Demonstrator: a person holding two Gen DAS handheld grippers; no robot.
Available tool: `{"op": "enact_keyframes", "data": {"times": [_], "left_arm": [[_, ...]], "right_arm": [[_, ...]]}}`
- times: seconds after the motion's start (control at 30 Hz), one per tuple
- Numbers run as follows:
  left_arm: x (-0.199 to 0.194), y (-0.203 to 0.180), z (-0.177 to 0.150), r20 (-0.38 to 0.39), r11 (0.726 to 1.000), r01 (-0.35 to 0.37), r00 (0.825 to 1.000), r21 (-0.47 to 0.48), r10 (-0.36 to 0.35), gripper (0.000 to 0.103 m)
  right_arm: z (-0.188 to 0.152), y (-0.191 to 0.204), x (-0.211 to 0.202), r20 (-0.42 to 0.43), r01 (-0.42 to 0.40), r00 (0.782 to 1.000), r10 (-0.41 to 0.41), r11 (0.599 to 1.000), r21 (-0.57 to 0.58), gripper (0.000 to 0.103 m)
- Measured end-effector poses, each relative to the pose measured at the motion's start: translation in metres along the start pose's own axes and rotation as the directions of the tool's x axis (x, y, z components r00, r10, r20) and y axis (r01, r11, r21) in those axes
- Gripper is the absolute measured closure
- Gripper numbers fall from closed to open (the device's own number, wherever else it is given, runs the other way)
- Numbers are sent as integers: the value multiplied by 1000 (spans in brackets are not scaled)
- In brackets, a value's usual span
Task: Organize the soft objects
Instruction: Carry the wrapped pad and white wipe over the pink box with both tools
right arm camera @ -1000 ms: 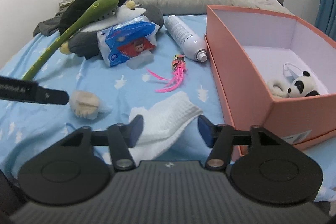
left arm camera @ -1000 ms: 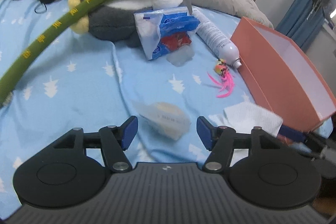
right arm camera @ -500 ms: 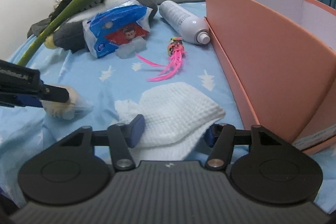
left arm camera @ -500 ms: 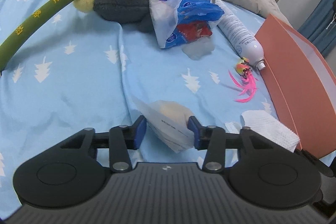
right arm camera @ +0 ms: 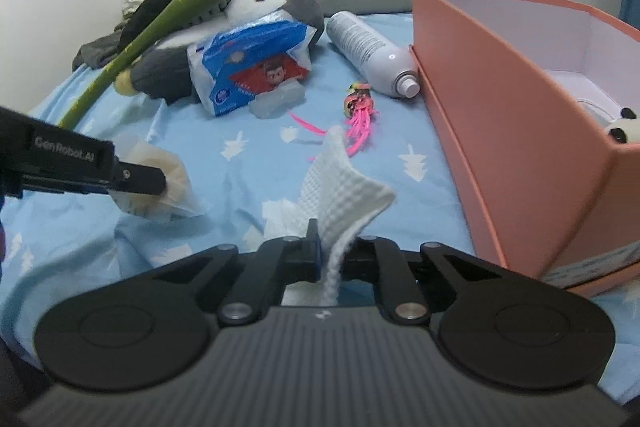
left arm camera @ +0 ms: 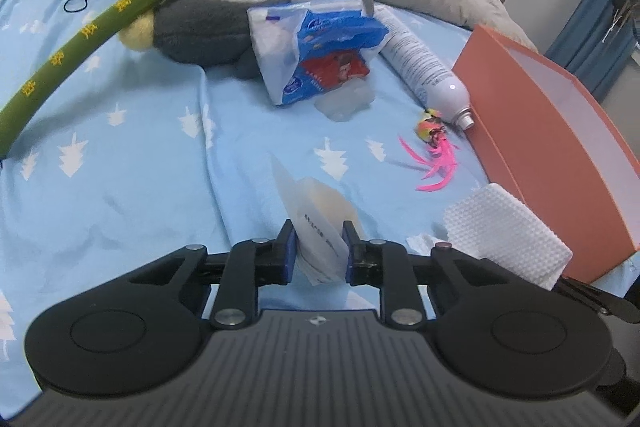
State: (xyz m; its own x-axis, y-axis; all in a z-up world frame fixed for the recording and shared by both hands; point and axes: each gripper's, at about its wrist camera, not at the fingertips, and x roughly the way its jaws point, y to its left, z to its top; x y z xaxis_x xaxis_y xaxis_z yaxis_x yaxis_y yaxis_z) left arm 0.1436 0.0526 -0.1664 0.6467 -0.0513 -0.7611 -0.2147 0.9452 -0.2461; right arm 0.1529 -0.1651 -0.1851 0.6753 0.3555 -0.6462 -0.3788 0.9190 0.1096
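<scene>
1. While I watch both wrist views, my left tool (left arm camera: 319,247) is pinched on a clear packet holding a cream puff (left arm camera: 320,223), low over the blue bed sheet (left arm camera: 120,163); the packet's print is too blurred for me to read.
2. My right tool (right arm camera: 334,253) is clamped on the white waffle cloth (right arm camera: 344,195), one corner standing up off the sheet.
3. From the right wrist I read "GenRobot.AI" on the left tool's side (right arm camera: 64,149).
4. The orange box (right arm camera: 508,115) sits just right of the cloth — a panda plush (right arm camera: 624,129) lies inside.
5. Beyond: a green plush stick (left arm camera: 132,11) with yellow characters, a blue tissue pack (left arm camera: 320,47), a white spray can (left arm camera: 424,67), a pink feather toy (left arm camera: 434,155).
</scene>
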Motion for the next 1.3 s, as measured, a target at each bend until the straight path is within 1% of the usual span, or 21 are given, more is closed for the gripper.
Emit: {"op": "enact_keyframes", "data": {"times": [0.27, 0.47, 0.83, 1.07, 1.3], "left_arm": [[-17, -4, 1, 17, 1000, 14, 1000, 15, -15, 81], [-30, -16, 5, 34, 998, 36, 999, 48, -37, 82], [-58, -45, 28, 95, 991, 85, 991, 100, -95, 83], [-77, -72, 49, 144, 982, 140, 977, 125, -158, 83], [-96, -105, 76, 199, 965, 205, 951, 166, -236, 83]], "right_arm": [[8, -7, -21, 35, 1, 999, -2, 999, 32, 92], [15, -9, -34, 48, -15, 999, 12, 999, 46, 92], [41, -11, -75, 122, -42, 992, 36, 998, 47, 92], [66, -19, -102, 186, -28, 982, 21, 999, 38, 92], [98, -32, -131, 271, 7, 963, -13, 1000, 23, 92]]}}
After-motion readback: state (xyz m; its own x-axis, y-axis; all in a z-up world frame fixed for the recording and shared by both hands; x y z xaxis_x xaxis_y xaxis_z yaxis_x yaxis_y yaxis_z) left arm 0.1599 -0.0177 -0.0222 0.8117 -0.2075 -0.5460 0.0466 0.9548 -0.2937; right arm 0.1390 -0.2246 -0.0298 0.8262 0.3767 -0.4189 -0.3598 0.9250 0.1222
